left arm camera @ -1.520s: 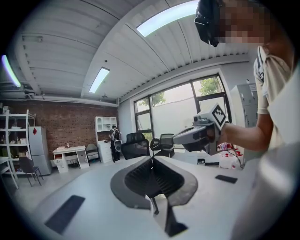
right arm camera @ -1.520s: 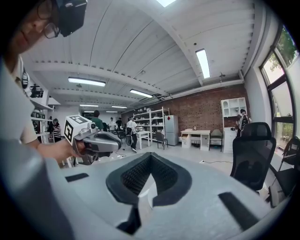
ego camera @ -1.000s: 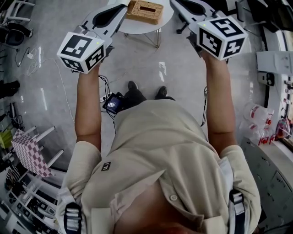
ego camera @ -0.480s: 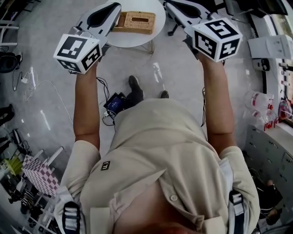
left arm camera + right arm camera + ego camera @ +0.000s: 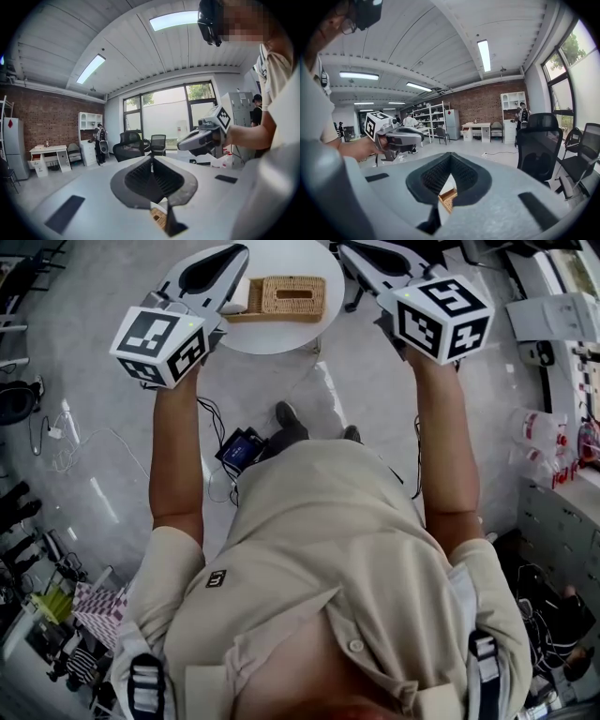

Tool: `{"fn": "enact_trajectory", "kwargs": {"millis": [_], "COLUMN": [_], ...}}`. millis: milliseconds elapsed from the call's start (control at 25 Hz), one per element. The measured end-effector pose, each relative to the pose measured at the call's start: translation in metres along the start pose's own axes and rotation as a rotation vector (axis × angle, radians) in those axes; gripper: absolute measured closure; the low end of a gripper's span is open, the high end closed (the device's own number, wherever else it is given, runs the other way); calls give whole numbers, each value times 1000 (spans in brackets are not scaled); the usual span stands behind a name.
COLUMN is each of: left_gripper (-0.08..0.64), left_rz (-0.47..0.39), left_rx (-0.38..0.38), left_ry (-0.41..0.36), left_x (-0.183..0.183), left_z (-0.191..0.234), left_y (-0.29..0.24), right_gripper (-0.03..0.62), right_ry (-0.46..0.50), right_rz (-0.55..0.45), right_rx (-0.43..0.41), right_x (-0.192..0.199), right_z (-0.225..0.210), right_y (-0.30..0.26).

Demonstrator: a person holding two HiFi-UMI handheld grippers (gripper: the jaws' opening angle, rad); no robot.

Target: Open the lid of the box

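A woven wicker box [image 5: 292, 298] with a slot in its lid lies on a small round white table [image 5: 281, 334] at the top of the head view. My left gripper [image 5: 236, 253] hangs in the air over the table's left edge, jaws shut and empty. Above the table's right edge my right gripper [image 5: 349, 248] is shut too, holding nothing. Neither touches the box. In the left gripper view a piece of the box [image 5: 159, 217] shows below the shut left gripper [image 5: 151, 160]. Under the closed right gripper [image 5: 451, 156] the box [image 5: 449, 199] shows again.
On the grey floor by the person's feet lie cables and a small dark device [image 5: 242, 449]. White cabinets [image 5: 562, 521] stand at the right, and a checkered thing [image 5: 98, 608] at the lower left. Black office chairs [image 5: 543, 140] and desks stand further off, with other people at the back.
The table and the wicker box have slid down into fuller view between the two grippers as the person walks toward them. Both grippers stay shut.
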State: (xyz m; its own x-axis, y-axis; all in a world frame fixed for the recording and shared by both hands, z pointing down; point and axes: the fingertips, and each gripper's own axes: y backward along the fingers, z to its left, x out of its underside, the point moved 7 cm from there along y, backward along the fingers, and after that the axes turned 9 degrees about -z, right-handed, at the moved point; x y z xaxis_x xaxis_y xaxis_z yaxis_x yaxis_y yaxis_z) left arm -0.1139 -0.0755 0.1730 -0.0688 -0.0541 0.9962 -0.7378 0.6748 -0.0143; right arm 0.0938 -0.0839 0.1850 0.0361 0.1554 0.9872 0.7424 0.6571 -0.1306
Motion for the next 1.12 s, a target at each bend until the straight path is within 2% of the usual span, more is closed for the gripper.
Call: {"fn": "enact_trajectory", "kwargs": {"millis": [440, 640, 800, 920, 1120], "left_gripper": [546, 546, 546, 546, 546], "left_rz": [-20, -19, -6, 7, 21], "left_rx": [47, 93, 80, 65, 15], "left_ry": [21, 34, 51, 60, 77], "left_x": [6, 9, 18, 33, 50], "left_z": [50, 51, 50, 70, 83], "left_y": [1, -5, -9, -23, -39], "right_gripper": [600, 600, 600, 600, 599], "right_ry": [12, 10, 1, -7, -7], "right_rz": [13, 17, 29, 36, 52], "right_rx": [58, 86, 74, 54, -11], "right_x": [-8, -7, -1, 6, 15], "right_z": [1, -6, -16, -38, -64], "right_y": [-40, -41, -41, -63, -85]}}
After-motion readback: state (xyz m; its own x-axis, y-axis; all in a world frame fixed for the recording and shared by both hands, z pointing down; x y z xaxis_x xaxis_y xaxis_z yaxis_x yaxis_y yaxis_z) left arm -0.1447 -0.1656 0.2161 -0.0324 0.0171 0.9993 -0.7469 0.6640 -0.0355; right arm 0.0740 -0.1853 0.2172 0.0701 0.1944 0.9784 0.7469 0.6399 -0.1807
